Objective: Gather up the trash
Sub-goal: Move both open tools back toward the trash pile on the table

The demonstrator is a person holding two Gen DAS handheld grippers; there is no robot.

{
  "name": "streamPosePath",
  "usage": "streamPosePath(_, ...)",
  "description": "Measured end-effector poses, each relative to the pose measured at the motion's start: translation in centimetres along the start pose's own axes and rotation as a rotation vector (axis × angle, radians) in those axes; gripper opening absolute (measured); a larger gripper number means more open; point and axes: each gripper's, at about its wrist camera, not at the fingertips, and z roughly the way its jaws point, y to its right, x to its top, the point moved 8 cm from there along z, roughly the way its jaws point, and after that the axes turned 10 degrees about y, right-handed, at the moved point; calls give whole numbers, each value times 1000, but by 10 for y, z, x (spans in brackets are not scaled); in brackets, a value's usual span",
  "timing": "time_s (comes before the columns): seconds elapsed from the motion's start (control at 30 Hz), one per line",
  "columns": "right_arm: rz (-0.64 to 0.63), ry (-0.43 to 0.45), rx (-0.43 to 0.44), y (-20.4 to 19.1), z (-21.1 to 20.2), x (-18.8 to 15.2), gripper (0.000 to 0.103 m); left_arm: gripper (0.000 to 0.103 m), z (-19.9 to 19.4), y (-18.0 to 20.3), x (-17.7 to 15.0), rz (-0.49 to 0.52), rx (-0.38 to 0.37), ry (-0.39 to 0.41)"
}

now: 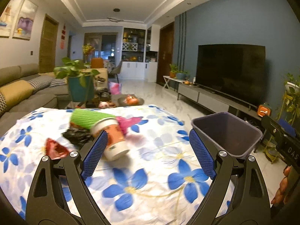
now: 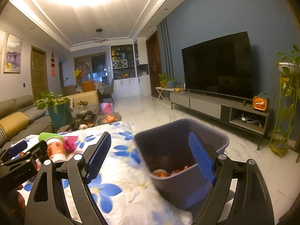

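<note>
The fingers (image 1: 201,155) of the left gripper (image 1: 148,153) stand wide apart with nothing between them; we note its blue pads bracket bare cloth at lower centre of the left view. The right gripper (image 2: 150,153) is likewise spread, its right finger (image 2: 201,159) overlapping the bin (image 2: 178,187) in the picture; whether it touches the bin, we cannot tell. No earlier frame is on hand.

The tabletop carries a floral cloth (image 1: 150,168). On it, left of centre in the left view, lies the trash: a cup (image 1: 114,138) on its side, a green wrapper (image 1: 88,118), a pink scrap (image 1: 129,121), a black bag (image 1: 76,136) and a red wrapper (image 1: 56,148). The cup's base lies just beside the left finger.

The bin sits at the cloth's right edge, right of centre in both views. In the right view we see orange and white items (image 2: 161,173) at its bottom.
</note>
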Motion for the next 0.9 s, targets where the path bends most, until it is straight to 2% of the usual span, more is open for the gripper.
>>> streamPosePath(0.17,-12,0,41,-25,-12,-1,82,87,-21,-19,3,-3,41,15)
streamPosePath(0.53,-24,-21,135,-71,-21,-7,82,87,-40,-62,0,-24,121,17)
streamPosePath(0.9,-50,-68,235,-121,-15,-28,82,87,-50,-120,-21,-49,225,4)
